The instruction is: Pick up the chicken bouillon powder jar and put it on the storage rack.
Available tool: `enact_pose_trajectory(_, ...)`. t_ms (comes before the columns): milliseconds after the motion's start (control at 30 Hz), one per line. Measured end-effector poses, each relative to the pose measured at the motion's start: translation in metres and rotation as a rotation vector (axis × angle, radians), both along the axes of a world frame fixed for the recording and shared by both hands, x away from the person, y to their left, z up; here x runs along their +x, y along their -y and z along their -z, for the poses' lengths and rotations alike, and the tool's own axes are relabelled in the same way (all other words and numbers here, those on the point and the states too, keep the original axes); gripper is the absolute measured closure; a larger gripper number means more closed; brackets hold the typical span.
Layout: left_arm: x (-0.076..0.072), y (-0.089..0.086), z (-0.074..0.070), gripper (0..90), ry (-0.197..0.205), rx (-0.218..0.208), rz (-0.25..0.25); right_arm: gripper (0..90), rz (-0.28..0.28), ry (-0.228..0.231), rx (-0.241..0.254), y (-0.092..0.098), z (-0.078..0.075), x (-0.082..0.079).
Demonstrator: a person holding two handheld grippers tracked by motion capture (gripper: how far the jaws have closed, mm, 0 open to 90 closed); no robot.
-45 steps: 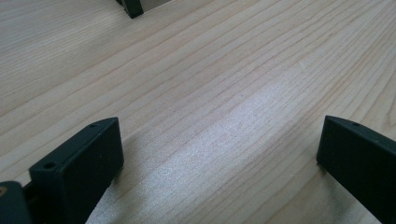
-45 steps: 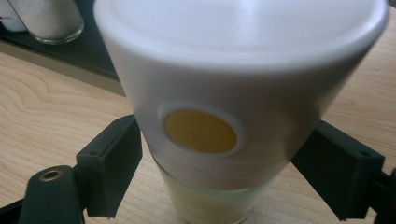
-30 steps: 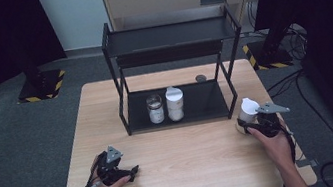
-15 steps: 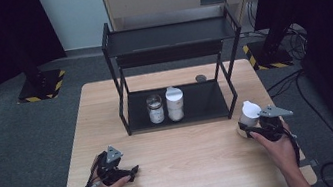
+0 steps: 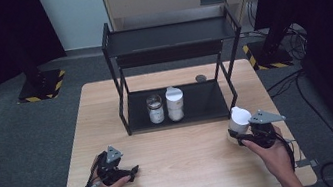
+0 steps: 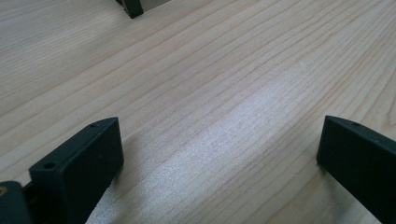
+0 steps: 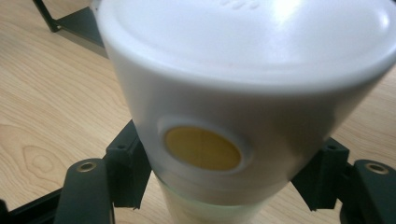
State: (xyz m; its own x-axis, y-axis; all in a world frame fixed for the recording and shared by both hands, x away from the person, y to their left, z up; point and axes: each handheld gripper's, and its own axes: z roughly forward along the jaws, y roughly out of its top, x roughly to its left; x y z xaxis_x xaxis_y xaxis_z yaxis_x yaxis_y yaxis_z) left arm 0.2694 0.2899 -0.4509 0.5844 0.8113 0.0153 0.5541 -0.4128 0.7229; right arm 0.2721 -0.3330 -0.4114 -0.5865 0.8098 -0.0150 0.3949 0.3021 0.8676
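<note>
My right gripper (image 5: 238, 135) is shut on a white-capped bottle (image 5: 238, 120) at the table's right side, lifted a little off the wood. In the right gripper view the bottle (image 7: 243, 107) looms close, its white cap bearing a round yellow spot, with a black jaw pressed against each side. My left gripper (image 5: 133, 170) rests low at the front left of the table, jaws wide apart with bare wood between them (image 6: 219, 154). A black two-tier rack (image 5: 168, 35) stands at the back; a glass jar (image 5: 155, 108) and a white-lidded container (image 5: 174, 103) sit on its lower shelf.
A small dark round object (image 5: 200, 78) lies on the table behind the rack's right side. The wooden table (image 5: 187, 176) has open room between the two hands. Cables trail on the floor at right.
My right gripper has lifted the bottle slightly and carried it left and toward the rack. The left hand has stayed put.
</note>
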Motion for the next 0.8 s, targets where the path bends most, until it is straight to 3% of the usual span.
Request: enact_pose_trajectory(800, 0.000, 0.000, 0.000, 0.0, 0.000, 0.000, 0.002, 31.7, -0.048, -0.018, -0.009, -0.041, -0.011, 0.018)
